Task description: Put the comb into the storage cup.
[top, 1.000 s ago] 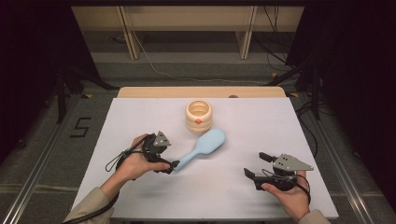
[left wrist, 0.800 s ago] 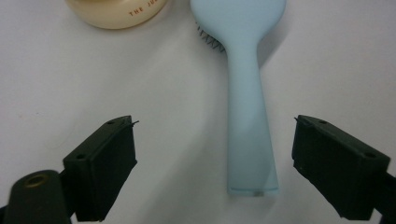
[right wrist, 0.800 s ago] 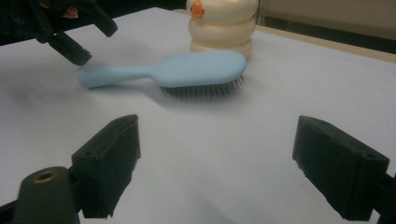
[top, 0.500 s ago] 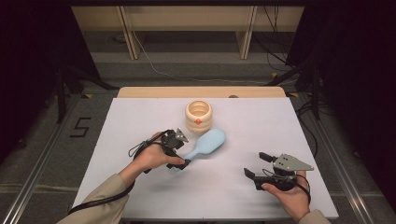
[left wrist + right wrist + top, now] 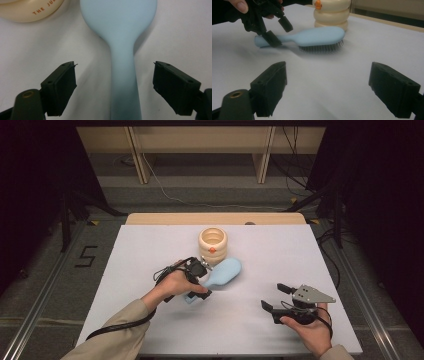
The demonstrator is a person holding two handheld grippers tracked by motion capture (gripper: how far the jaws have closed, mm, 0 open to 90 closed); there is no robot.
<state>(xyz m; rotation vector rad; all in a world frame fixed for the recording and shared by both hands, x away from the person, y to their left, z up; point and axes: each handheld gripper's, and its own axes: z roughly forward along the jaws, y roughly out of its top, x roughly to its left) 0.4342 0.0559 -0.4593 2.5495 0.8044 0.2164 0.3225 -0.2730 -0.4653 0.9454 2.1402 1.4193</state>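
Pale blue hairbrush (image 5: 220, 276) lies bristles-down on white desk (image 5: 150, 250), head toward far side, handle toward near-left, between open jaws of left tool (image 5: 202, 280). Cream ribbed pot (image 5: 213, 245) with orange mark stands upright just behind brush head.

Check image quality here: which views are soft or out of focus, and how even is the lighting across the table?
High view: the white table is evenly lit, the surroundings fall to near black. Left gripper view: the blue hairbrush sits too close, its edges soft, with a faint shadow along its right side. Right gripper view: the near jaws are blurred, the brush and the cream container only slightly soft.
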